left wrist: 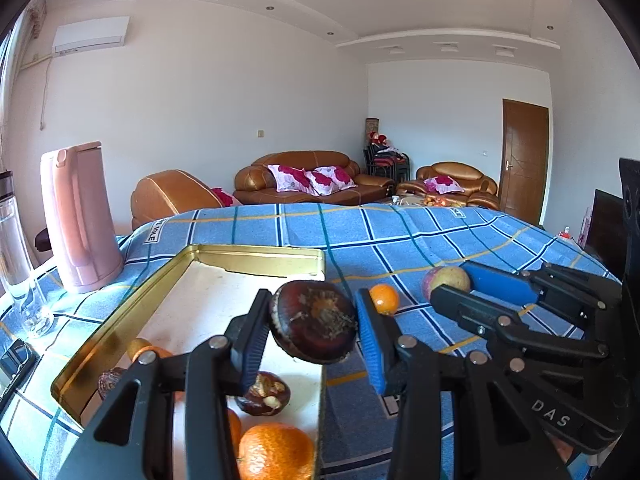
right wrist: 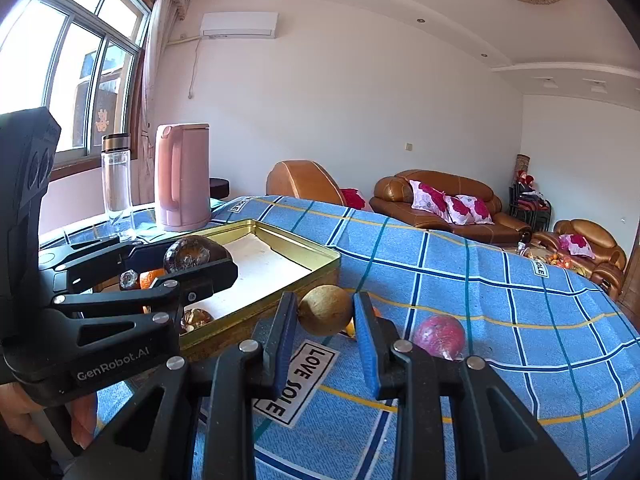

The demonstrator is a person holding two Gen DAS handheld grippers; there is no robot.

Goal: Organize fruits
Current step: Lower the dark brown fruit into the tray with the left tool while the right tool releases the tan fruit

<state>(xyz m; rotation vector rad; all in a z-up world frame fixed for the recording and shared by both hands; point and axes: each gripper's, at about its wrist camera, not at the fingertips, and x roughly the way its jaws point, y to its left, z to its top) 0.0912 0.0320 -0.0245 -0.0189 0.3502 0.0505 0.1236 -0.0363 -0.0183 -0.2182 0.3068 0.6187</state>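
Observation:
My left gripper (left wrist: 314, 334) is shut on a dark brown round fruit (left wrist: 314, 320) and holds it above the right part of the gold tin tray (left wrist: 120, 312). The tray holds oranges (left wrist: 276, 452) and other dark fruits (left wrist: 264, 394). My right gripper (right wrist: 325, 330) is shut on a tan-brown round fruit (right wrist: 325, 310), lifted just right of the tray (right wrist: 304, 248). A small orange (left wrist: 384, 299) and a pink-green fruit (left wrist: 446, 280) lie on the blue checked cloth; the pink fruit also shows in the right wrist view (right wrist: 439, 336).
A pink kettle (left wrist: 80, 220) and a clear bottle (left wrist: 16, 256) stand at the table's far left, behind the tray. The blue checked cloth (right wrist: 500, 320) stretches far and right. Sofas stand beyond the table.

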